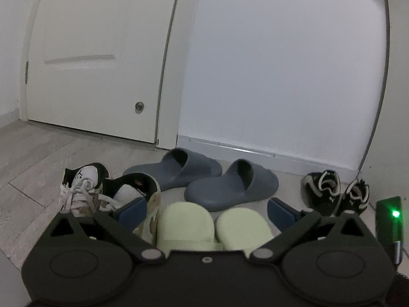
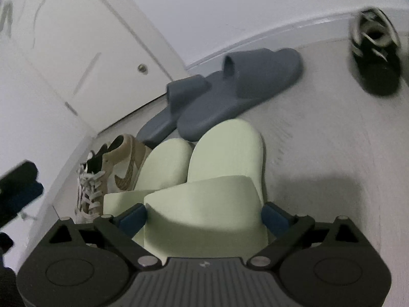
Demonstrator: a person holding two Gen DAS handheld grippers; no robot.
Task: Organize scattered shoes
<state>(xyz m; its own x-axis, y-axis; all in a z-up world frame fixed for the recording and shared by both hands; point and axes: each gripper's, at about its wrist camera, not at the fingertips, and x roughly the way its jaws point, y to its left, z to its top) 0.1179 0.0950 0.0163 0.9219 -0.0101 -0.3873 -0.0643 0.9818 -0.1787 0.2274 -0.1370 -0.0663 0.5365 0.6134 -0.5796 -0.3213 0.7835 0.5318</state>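
The right gripper [image 2: 203,216] is set astride the strap of the nearer pale-green slipper [image 2: 225,158]; its blue fingers [image 2: 133,216] sit one on each side of the strap, at or v. close to the foam. Whether the strap is actually pinched can't be told from the right wrist view. The slipper's long axis runs straight ahead from the fingers, toe end away, toward the wall [image 1: 281,64]. The second green slipper [image 2: 166,163] lies just beside it on the left, approx. parallel, edges touching or nearly so.

The left gripper [image 1: 207,211] is held wide open, nothing between its fingers, above and behind the green pair, so the right hand is judged the nearer one for the next move.

Beyond the green pair, two grey-blue slides [image 1: 231,186] lie skewed near the baseboard, one overlapping the other in the right wrist view. A tan/white laced sneaker pair [image 1: 107,192] sits to the left, by the door [image 1: 89,51]; a black/white sneaker pair [image 1: 334,192] sits well apart at right.

Materials: slippers and slides are smooth, matte moulded foam w/ rounded edges, probably light and slightly yielding. Sneakers are stitched, w/ loose laces that could snag. Floor [image 1: 38,158] is pale wood-look plank.
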